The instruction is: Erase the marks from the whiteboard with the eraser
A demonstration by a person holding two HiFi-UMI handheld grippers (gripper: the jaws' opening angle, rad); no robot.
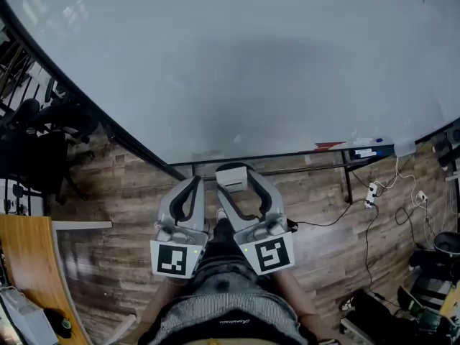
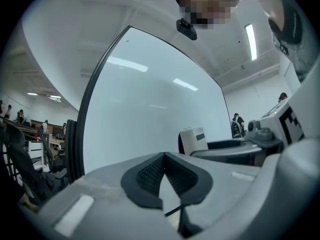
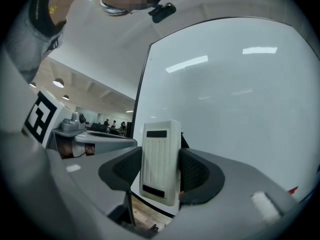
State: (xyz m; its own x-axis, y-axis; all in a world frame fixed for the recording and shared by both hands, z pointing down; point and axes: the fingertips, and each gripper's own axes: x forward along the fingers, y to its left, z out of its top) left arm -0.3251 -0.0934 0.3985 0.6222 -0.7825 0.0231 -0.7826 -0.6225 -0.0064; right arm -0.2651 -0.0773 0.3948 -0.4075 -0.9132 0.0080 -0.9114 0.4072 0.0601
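The whiteboard (image 1: 237,63) fills the upper head view, and I make out no marks on it. My right gripper (image 1: 234,172) is shut on a white ribbed eraser (image 1: 231,177), held just below the board's lower edge. In the right gripper view the eraser (image 3: 160,161) stands upright between the dark pads (image 3: 197,173), with the board (image 3: 235,94) behind it. My left gripper (image 1: 193,181) sits beside it, shut and empty. In the left gripper view its pads (image 2: 150,174) meet at the tips, and the eraser (image 2: 194,140) shows to the right.
The board's tray (image 1: 345,149) holds a red item (image 1: 328,146) and markers (image 1: 372,141) at the right. Black chairs (image 1: 43,142) stand at the left, above a wooden desk (image 1: 25,264). Cables and a power strip (image 1: 371,191) lie on the wooden floor at the right.
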